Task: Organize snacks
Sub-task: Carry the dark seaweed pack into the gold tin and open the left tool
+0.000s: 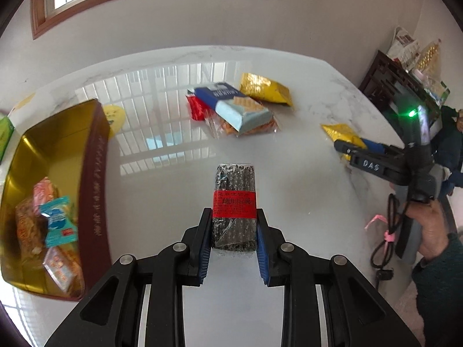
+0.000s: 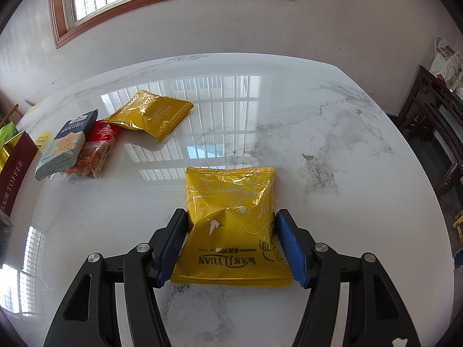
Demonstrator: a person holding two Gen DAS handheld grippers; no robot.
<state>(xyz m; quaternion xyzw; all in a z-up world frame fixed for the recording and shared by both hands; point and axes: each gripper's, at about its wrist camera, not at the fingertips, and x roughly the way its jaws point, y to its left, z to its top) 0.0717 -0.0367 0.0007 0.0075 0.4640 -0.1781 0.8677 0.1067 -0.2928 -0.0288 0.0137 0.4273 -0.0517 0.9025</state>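
Observation:
My left gripper is shut on a black sesame snack pack with a red label, held above the white marble table. An open gold-lined toffee tin with several snack packets inside sits to its left. My right gripper is shut on a yellow snack packet, squeezing its sides; in the left wrist view the gripper is at the right with that packet. A second yellow packet, a blue biscuit pack and a red cracker pack lie further back.
The tin's dark red side shows at the left edge of the right wrist view. A green box stands beyond the tin. A dark wooden cabinet stands right of the table. The wall and window are behind.

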